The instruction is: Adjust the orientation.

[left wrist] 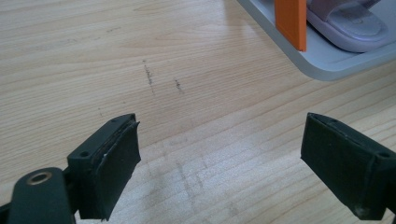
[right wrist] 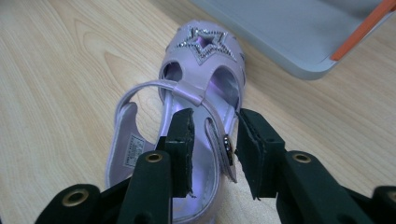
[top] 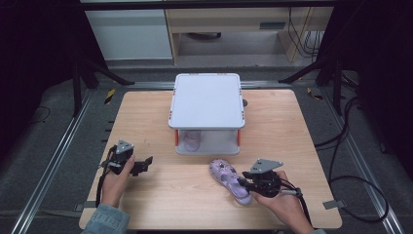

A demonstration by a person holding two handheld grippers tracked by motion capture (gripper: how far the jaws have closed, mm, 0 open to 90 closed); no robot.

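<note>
A purple sandal with a glittery star on its toe lies on the wooden table in front of the shelf. My right gripper is at its heel end. In the right gripper view the jaws straddle the sandal's side wall and buckled strap, one pad inside the shoe and one outside, closed on it. My left gripper rests at the table's left, open over bare wood. A second purple sandal sits on the shelf's lower tier.
A small grey two-tier shelf with orange posts stands in the middle of the table. Its base edge lies just beyond the held sandal's toe. Cables trail off the table's right side.
</note>
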